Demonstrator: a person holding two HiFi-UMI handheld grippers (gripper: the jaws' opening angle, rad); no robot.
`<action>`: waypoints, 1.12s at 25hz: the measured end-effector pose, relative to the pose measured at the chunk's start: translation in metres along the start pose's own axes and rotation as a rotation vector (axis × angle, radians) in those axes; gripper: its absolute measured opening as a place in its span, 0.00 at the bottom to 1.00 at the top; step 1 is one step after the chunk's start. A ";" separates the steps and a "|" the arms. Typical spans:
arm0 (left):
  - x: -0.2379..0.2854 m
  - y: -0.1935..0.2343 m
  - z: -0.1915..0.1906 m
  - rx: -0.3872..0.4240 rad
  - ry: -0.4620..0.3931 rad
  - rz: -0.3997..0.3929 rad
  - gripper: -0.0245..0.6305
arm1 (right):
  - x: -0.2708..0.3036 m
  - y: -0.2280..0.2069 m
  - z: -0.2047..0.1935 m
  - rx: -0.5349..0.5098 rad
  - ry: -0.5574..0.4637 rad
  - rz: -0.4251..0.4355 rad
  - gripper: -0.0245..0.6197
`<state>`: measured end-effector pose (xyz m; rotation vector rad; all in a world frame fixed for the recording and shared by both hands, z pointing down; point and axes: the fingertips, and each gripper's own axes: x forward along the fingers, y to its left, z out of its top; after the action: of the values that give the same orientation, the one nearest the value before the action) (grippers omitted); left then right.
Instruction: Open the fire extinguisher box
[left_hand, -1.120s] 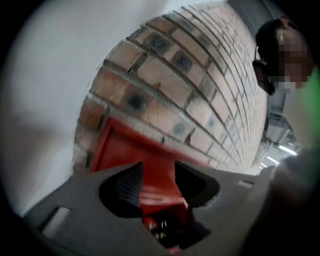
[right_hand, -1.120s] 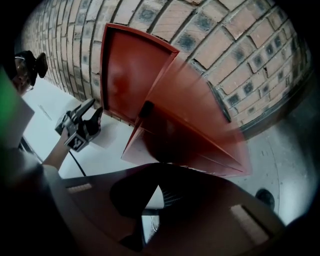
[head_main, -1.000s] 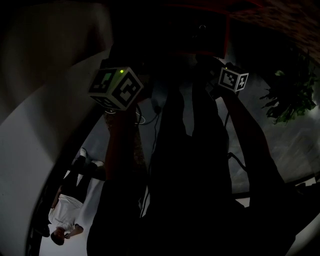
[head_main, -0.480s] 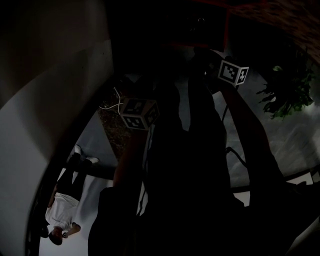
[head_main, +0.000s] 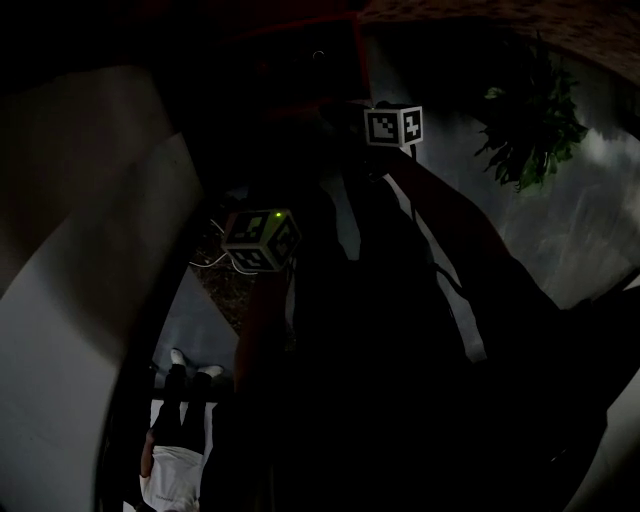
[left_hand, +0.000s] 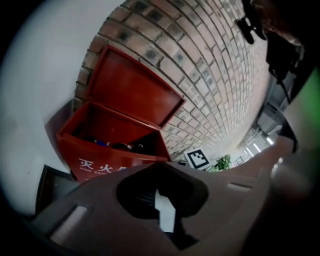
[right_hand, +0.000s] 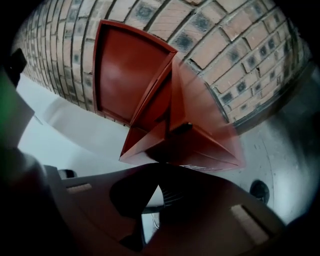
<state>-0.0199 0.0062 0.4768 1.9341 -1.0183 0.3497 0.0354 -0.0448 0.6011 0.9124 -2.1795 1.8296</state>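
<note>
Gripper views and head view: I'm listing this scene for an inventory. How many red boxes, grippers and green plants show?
Red fire extinguisher box: 1
Grippers, the left gripper and the right gripper: 2
Green plant: 1
Total: 4

It looks like a public passage or entrance area of a large building rather than a home: a long brick wall (left_hand: 225, 85), a red fire extinguisher box (left_hand: 100, 162) standing against it, and a green plant (head_main: 530, 120) further along.
</note>
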 end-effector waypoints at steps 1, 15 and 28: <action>0.000 0.005 0.005 0.004 0.003 0.013 0.04 | 0.001 0.001 0.000 -0.010 0.015 -0.002 0.03; 0.010 0.011 0.078 0.124 -0.023 0.119 0.04 | 0.001 0.010 0.001 -0.043 0.088 0.083 0.03; 0.013 0.070 0.055 -0.019 -0.043 0.155 0.04 | 0.008 0.004 -0.006 -0.111 0.105 0.003 0.03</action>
<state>-0.0736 -0.0636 0.4951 1.8572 -1.1994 0.3852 0.0252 -0.0419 0.6037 0.7727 -2.1942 1.6979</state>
